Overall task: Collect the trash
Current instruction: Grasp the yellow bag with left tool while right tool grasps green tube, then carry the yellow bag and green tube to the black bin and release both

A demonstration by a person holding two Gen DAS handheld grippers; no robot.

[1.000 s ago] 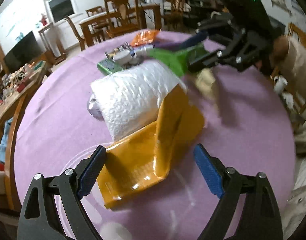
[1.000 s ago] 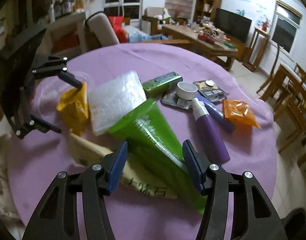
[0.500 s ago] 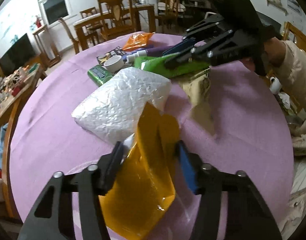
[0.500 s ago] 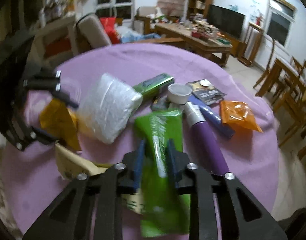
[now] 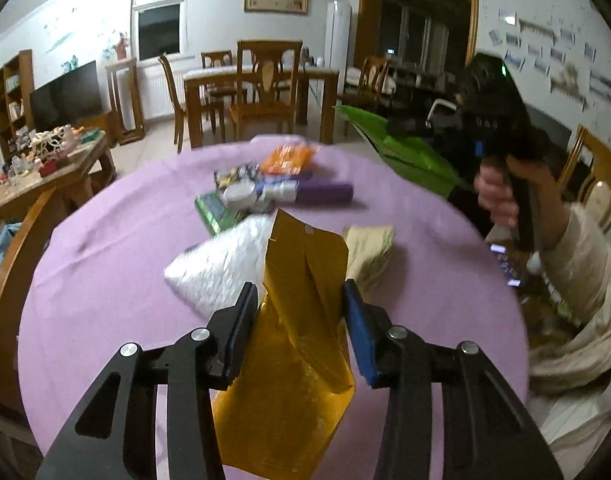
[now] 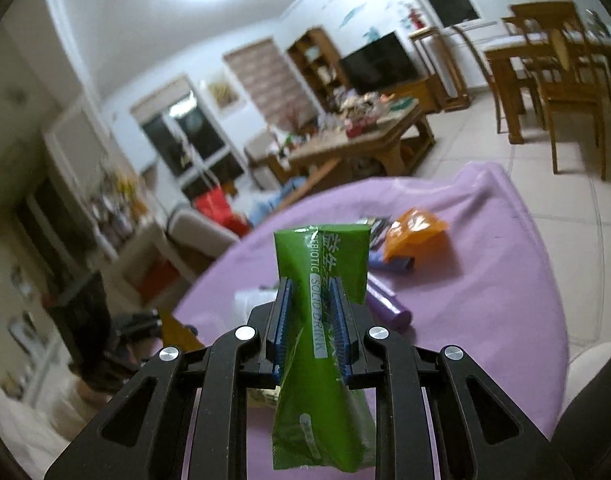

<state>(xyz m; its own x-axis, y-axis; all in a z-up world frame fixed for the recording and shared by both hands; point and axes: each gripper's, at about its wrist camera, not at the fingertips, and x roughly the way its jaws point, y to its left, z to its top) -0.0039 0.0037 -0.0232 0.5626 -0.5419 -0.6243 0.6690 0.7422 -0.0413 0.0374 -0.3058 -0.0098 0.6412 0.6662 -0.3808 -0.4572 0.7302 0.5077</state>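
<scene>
My left gripper [image 5: 299,292] pinches a crumpled yellow pouch [image 5: 289,380] between its blue pads and holds it above the purple tablecloth [image 5: 105,260]; its jaws are still closing on it. My right gripper [image 6: 310,284] is shut on a green drink pouch [image 6: 321,252], which stands upright between the pads, clear of the table. The left wrist view shows that green pouch [image 5: 409,152] in the air at the right, with a hand [image 5: 497,196] on the gripper's handle. Still lying on the cloth are white bubble wrap [image 5: 217,268] and a beige paper packet [image 5: 369,252].
Farther back on the cloth lie a purple bottle [image 5: 321,192], an orange wrapper [image 5: 289,160], a green box [image 5: 215,210] and a white cap [image 5: 239,196]. A cream sleeve [image 5: 585,280] fills the right side. Wooden chairs [image 5: 265,92] and a cluttered low table [image 6: 357,136] stand beyond.
My left gripper closed on the yellow pouch and raised it off the cloth. My right gripper closed on the green pouch, rolled and carried it up and away from the pile.
</scene>
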